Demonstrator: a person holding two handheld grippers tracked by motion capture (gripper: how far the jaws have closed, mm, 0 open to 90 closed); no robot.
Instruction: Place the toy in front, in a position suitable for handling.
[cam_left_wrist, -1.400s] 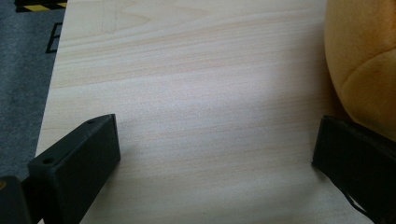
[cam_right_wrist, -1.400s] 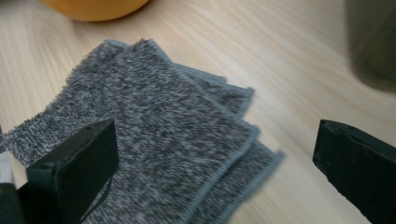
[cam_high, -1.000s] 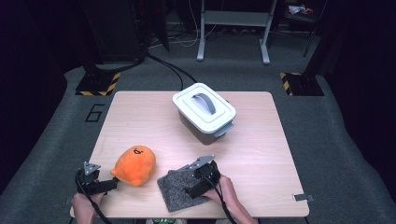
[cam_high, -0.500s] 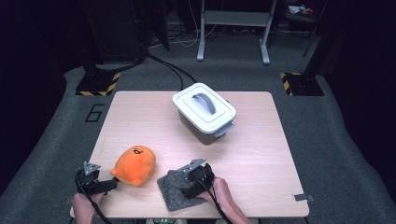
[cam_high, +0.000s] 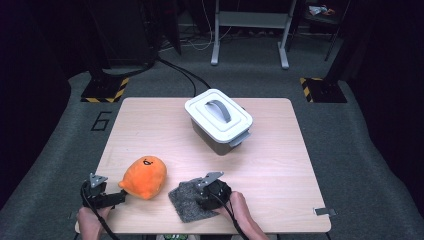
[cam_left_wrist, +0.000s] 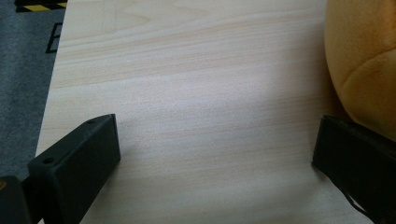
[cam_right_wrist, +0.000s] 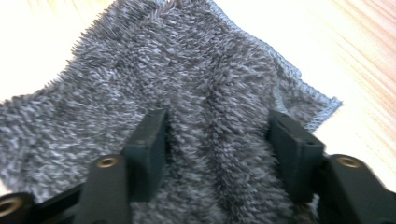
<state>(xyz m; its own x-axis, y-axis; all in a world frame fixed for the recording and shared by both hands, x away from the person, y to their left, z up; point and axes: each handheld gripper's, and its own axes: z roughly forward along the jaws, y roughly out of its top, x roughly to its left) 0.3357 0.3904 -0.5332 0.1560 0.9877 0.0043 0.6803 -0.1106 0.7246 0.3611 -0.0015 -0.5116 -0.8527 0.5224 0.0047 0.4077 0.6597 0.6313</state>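
Black left gripper (cam_high: 121, 196) and right gripper (cam_high: 201, 196) — grey three-cornered top plates, black trailing cables, seemingly brass-coloured screws.

My right gripper (cam_high: 206, 191) points down from my right hand (cam_high: 239, 206) near the table's front edge, its two black jaws half drawn in, having just been closing with a ridge of grey fuzz rising between them (whether the pads truly press on it I cannot tell). My left gripper (cam_high: 116, 196) lies low and level at the front left corner, held by my left hand (cam_high: 89, 218), jaws spread wide with nothing between them.
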